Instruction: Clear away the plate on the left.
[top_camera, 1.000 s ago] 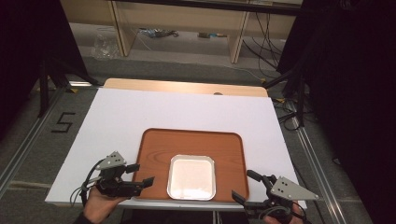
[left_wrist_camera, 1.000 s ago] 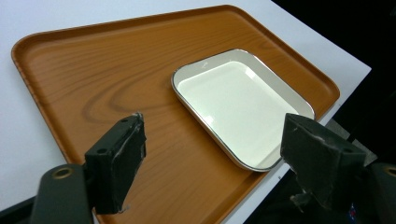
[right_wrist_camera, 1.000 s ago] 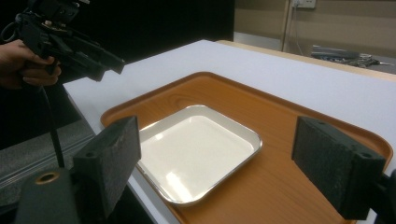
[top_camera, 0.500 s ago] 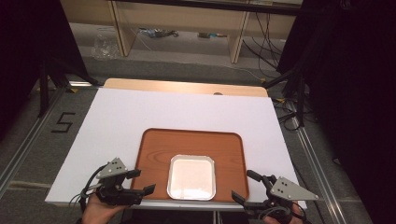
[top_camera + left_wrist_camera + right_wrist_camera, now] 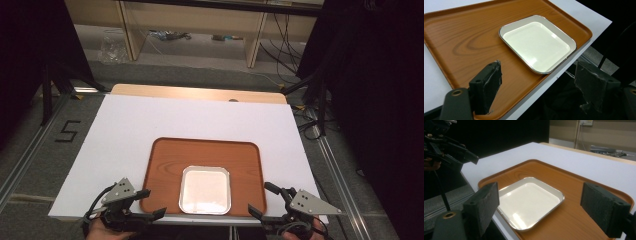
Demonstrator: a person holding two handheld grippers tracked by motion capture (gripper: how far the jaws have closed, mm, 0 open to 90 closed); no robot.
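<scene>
On the white table: one brown wooden tray, near edge centre. One square white dish sits in the tray's near half, nothing in it. Two grippers at the near edge: left gripper jaws wide, at the tray's near-left corner; right gripper jaws wide, at its near-right corner. Neither touches the dish.

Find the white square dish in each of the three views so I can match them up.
High view: white dish sits low centre, on the near half of the wooden tray.
Left gripper view: upper centre-right.
Right gripper view: centre.
Shared landmark: the wooden tray beneath it.
</scene>
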